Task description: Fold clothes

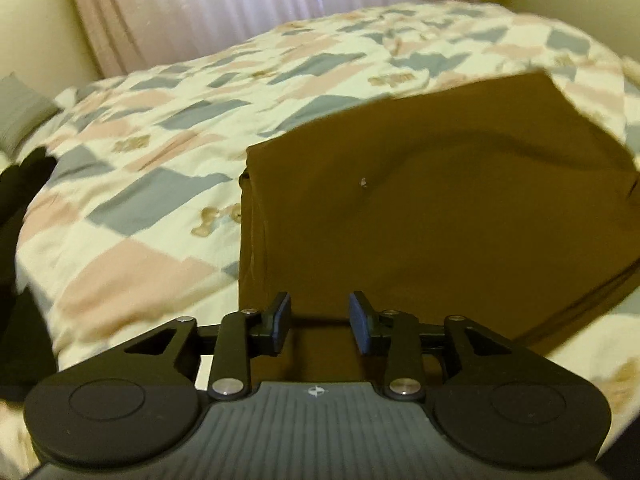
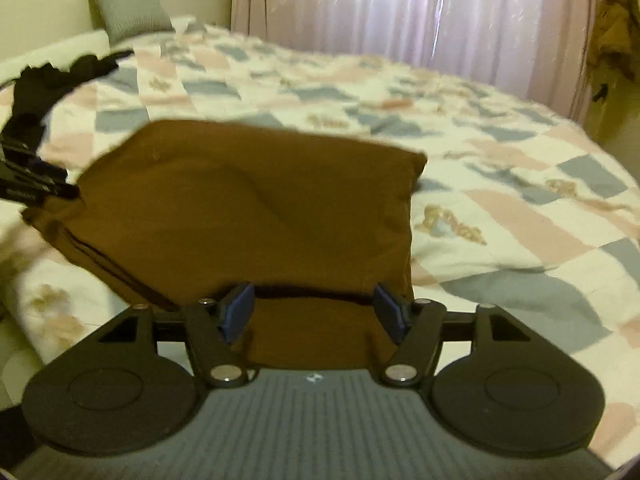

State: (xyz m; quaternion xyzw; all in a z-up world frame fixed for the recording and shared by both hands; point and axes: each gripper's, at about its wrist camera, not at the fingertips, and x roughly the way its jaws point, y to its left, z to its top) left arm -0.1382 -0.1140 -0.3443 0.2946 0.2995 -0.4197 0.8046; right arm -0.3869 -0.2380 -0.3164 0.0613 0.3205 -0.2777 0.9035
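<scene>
At the bottom of the left wrist view the left gripper [image 1: 320,322] has its blue-padded fingers apart, with nothing pinched between them; the near edge of the brown garment [image 1: 420,208] lies just beyond and beneath the tips. In the right wrist view the right gripper [image 2: 316,312] stands spread wider, also holding nothing, its pads at either side of the garment's [image 2: 248,208] near hem.

The garment is folded into a thick, roughly rectangular block on the patchwork quilt [image 1: 132,208], with layered edges stacked along its left side in the left view. Bare quilt runs wide to the left of it there, and to the right of it [image 2: 520,208] in the right view (both frames are blurred, so the fine folds cannot be read).

Only the right view shows the left gripper from outside, as a black linkage at the left edge of the frame touching the garment's far left corner. It also shows a brown heap of cloth [image 2: 616,20] at the upper right.

Dark clothing [image 1: 20,216] lies at the left edge of the quilt. Farther back sits a grey pillow [image 2: 128,8], upper left, and pink curtains [image 2: 400,8] close the background.
</scene>
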